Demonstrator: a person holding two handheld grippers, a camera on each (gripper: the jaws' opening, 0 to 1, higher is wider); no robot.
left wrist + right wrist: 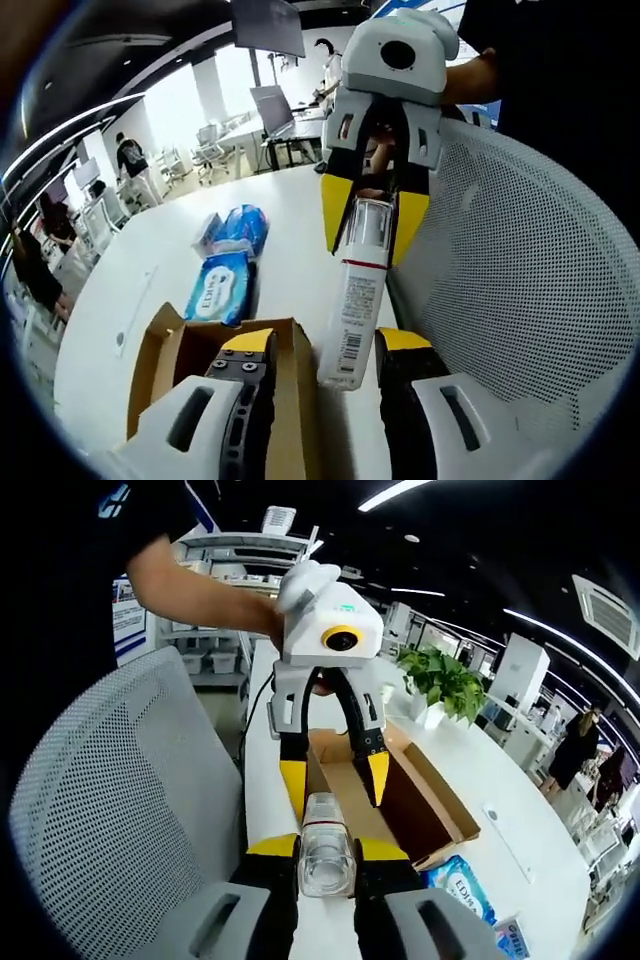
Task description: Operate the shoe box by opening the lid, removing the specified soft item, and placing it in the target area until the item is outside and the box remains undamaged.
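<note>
Right gripper point(325, 860): clamped tight on the clear cap end of a bottle point(325, 855), jaws pinching it from both sides; seen from across in the left gripper view point(372, 215), same grip, bottle point(355, 305) hanging label-down from the yellow tips.

Left gripper point(318, 350): jaws spread wide, nothing between them, bottle's lower end dipping toward the gap at 12 o'clock; from the right gripper view point(335, 770), hovering spread above the box, just beyond the bottle.

Bottle: white, red band, barcode label, lifted clear of the box, carried in the air over the desk edge.

Shoe box point(390, 800): brown cardboard, flaps up, interior looking bare; at 7 o'clock under the left jaw in the left gripper view point(290, 400).

Desk point(290, 215): white, wipe packs point(228, 265) lying at 10 o'clock, beyond the box.

Chair point(520, 270): white mesh back, close at 3 o'clock of the bottle.

Step, by judgement: item out, transport under way, placing not yet done.

Next move calls for: swinging the bottle to open desk away from the box and chair, lowering until it rests, then easing the right jaws apart; left gripper kept off the cardboard flaps.
</note>
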